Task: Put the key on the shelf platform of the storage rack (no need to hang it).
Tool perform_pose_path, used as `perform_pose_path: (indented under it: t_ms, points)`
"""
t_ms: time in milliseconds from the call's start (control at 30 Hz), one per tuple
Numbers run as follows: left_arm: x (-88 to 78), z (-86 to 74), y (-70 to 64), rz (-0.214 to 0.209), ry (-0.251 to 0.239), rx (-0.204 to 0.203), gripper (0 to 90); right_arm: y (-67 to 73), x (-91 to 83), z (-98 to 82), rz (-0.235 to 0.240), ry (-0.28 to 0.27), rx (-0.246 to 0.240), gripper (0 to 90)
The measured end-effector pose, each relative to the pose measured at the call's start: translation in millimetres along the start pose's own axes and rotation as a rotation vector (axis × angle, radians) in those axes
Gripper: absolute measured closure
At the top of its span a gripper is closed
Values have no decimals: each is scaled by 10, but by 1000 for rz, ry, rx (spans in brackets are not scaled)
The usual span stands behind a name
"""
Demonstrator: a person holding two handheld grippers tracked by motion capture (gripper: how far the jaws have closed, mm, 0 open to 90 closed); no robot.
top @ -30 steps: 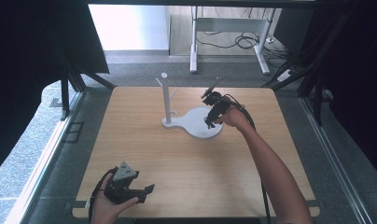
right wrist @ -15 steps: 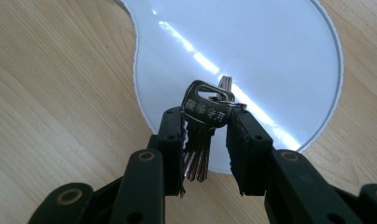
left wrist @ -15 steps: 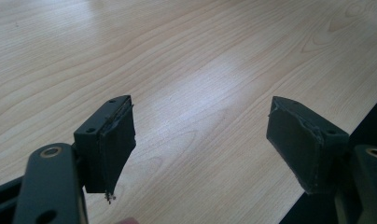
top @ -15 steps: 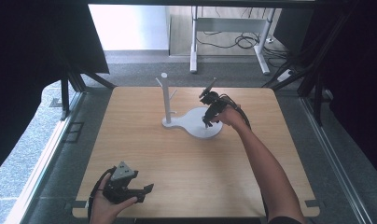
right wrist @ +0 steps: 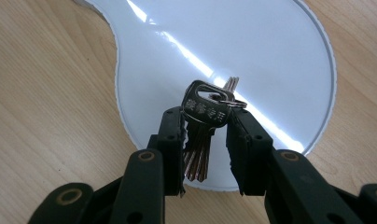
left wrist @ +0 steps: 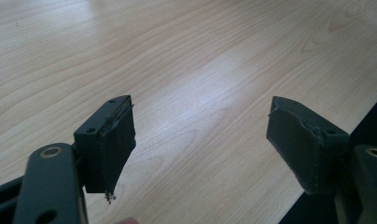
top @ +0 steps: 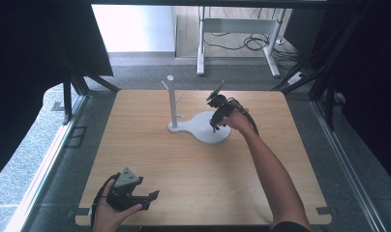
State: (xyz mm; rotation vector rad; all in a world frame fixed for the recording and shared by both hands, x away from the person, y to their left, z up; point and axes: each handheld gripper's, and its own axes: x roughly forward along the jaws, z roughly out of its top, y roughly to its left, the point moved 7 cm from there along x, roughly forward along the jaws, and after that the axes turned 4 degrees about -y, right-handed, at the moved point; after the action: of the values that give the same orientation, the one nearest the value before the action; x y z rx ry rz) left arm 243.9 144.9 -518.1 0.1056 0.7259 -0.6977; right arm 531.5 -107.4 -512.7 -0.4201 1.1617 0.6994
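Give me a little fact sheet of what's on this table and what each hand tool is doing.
Table: light wooden table
Stand: white stand with upright branched post and flat rounded base
Keys: bunch of keys on a ring, over the base
Right gripper: shut on the keys
Left gripper: open, nothing between its jaws, near the table's front edge

The high view looks forward and down from above my side, taking in the whole tabletop (top: 184,174). My left gripper view rides low and close, facing bare wood near the 7 o'clock corner. My right gripper view looks steeply down, very near the white base (right wrist: 252,56), which the high view shares just past centre, at 1 o'clock (top: 208,128).
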Motion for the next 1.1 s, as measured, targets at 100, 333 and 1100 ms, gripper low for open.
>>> perform_pose_path:
  t_ms: [100,333,1100]
  points:
    - [3,-1,-2,1,1,0,240,3,29,7,-8,0,2,673]
    - [-4,-2,1,0,-1,0,240,11,109,14,-9,-10,4,673]
    - [7,-7,-4,0,1,3,239,5,244,-34,-23,-13,5,602]
